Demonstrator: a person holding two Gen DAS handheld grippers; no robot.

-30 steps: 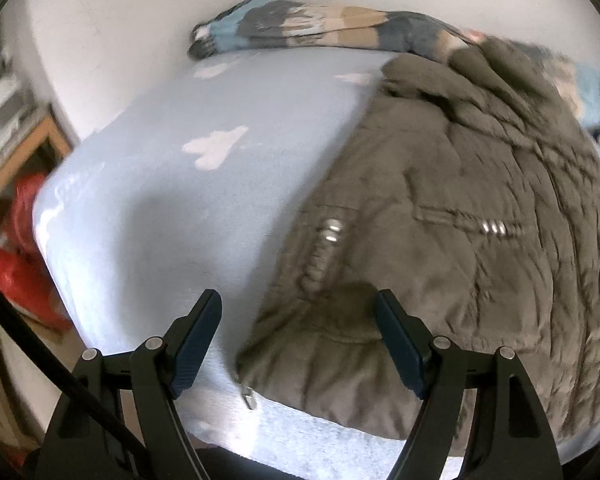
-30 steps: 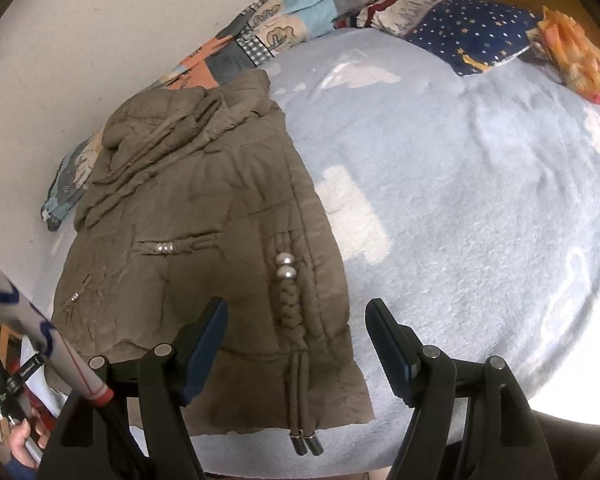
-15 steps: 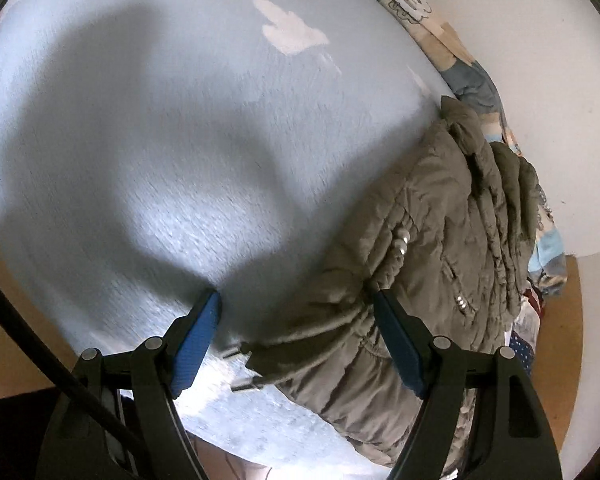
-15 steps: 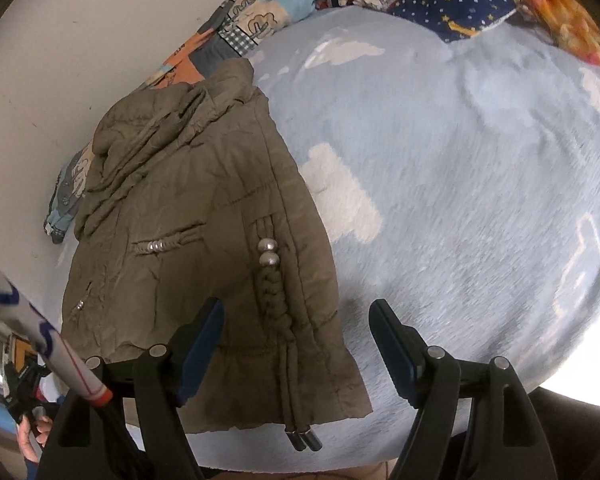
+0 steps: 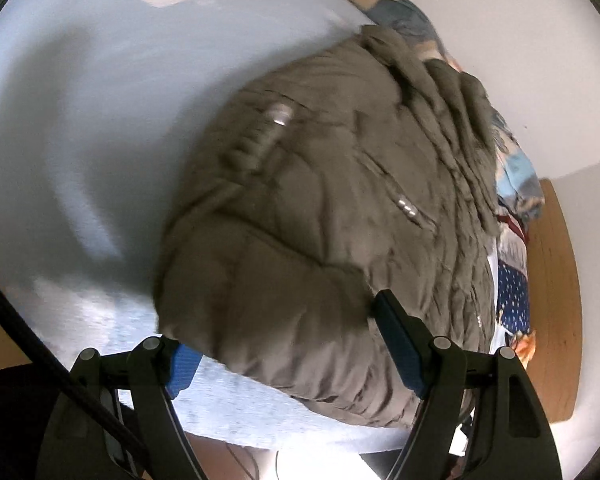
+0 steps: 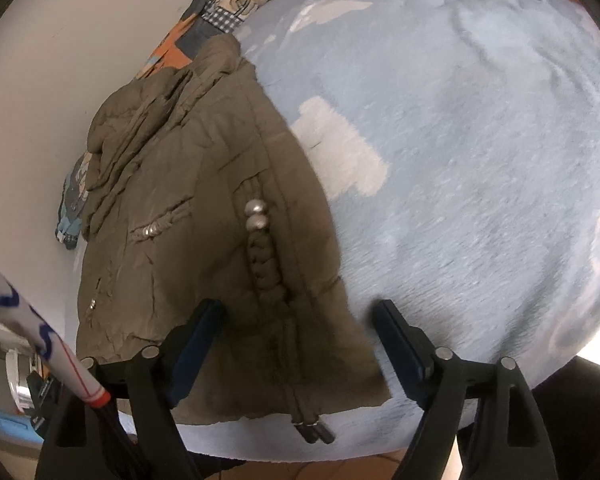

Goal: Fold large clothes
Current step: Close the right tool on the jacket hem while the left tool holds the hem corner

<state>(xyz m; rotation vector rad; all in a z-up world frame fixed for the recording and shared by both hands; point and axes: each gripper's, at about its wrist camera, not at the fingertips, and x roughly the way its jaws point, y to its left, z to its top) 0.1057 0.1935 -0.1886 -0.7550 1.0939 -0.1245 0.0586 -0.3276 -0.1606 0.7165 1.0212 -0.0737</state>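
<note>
Olive-brown quilted puffer jacket [image 6: 204, 216] lies flat on the pale blue fleece bedspread [image 6: 480, 160] along the bed's wall-side edge, long axis running from the hem at the near edge to the bunched collar at the far end. Right gripper [image 6: 296, 340] has its jaws spread, straddling the hem corner with the drawcord ends. Left gripper [image 5: 288, 344] is also spread, the other hem corner bulging between its jaws, so left looks nearer to a grab.
</note>
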